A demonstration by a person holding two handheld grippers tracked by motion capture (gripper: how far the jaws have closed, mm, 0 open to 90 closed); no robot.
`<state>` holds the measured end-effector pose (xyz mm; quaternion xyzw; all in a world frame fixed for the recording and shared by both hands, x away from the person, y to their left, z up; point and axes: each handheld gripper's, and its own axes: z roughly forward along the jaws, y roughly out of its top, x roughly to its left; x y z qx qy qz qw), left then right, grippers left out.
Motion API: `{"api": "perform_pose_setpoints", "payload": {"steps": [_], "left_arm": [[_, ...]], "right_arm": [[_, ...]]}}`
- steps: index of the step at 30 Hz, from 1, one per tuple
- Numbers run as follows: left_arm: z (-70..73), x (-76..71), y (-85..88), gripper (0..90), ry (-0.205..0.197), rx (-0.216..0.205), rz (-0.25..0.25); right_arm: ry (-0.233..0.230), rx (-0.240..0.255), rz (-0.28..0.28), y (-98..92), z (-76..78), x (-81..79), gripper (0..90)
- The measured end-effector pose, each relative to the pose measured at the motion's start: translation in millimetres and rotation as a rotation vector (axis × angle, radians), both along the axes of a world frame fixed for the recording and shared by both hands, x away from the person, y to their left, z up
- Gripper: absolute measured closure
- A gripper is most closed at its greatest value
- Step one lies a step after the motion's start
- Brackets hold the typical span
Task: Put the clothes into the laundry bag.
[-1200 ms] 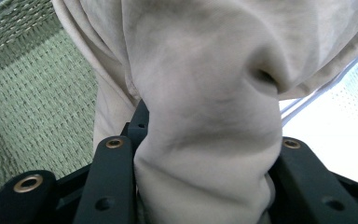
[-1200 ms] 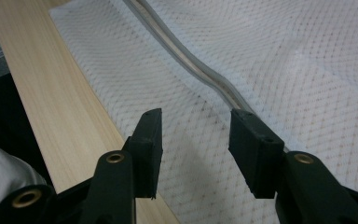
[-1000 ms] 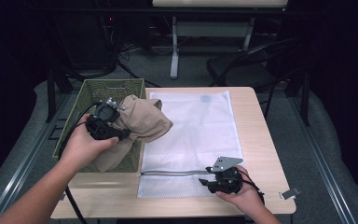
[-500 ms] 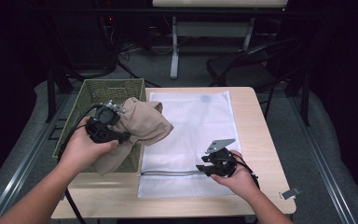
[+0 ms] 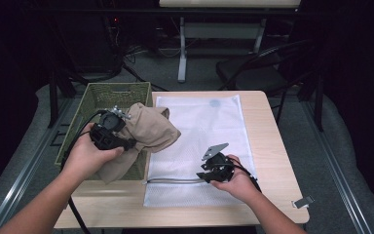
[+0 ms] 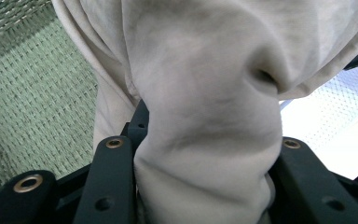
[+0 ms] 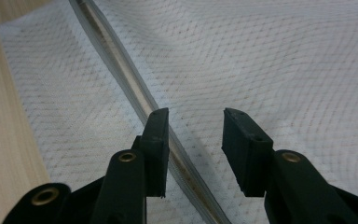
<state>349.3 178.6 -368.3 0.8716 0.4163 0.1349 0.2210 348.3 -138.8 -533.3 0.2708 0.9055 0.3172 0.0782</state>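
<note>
The beige soft cloth garment (image 5: pixel 148 134) hangs bunched in the left tongs (image 5: pixel 126 142), which are clamped on a thick fold of it (image 6: pixel 205 140); it is held above the near right corner of the green woven basket (image 5: pixel 102 95), just beside the left edge of the white mesh laundry bag (image 5: pixel 209 126). The bag lies flat on the light wooden bench (image 5: pixel 268 146), its grey zipper (image 5: pixel 175 181) running along the near end.

Step in hand, as judged: opening the bag so the garment can go in. The right tongs (image 5: pixel 203 175) sit over the zipper (image 7: pixel 135 93), jaws apart with one jaw just beside the zipper band and nothing gripped; the jaws have just been closing.

Next move calls for: lowering the right tongs onto the upper mesh layer or zipper edge, pinching it alone, then lifting to form a mouth.

Change from the earlier frames: the right hand has shifted left and away from the near bench edge, toward the zipper. The left hand and garment are unchanged.
</note>
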Motion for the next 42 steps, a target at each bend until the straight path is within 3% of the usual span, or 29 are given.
{"api": "perform_pose_setpoints", "payload": {"steps": [13,17,28,30,36,42], "left_arm": [[-0.8,0.6,-1.5,58.7,0.004,0.006,-0.008],[-1.7,1.1,-1.6,58.6,0.007,0.007,-0.008],[-3.6,1.6,-1.5,58.6,0.012,0.007,-0.005],[-3.9,1.9,-1.5,58.6,0.013,0.011,-0.006],[-4.7,2.3,-2.3,58.6,0.017,0.012,-0.007],[-4.4,2.1,-2.7,58.6,0.017,0.011,-0.009]], "right_arm": [[0.001,-0.054,0.02,9.7,-18.7,2.2,64.6],[0.025,-0.053,0.023,10.2,-22.6,3.5,66.7],[0.017,-0.054,0.029,9.5,-31.7,5.1,66.3],[0.015,-0.073,0.043,8.9,-30.8,5.1,68.0],[0.015,-0.051,0.046,10.2,-31.9,6.2,76.6],[0.048,-0.054,0.045,10.9,-30.4,10.1,84.8]]}}
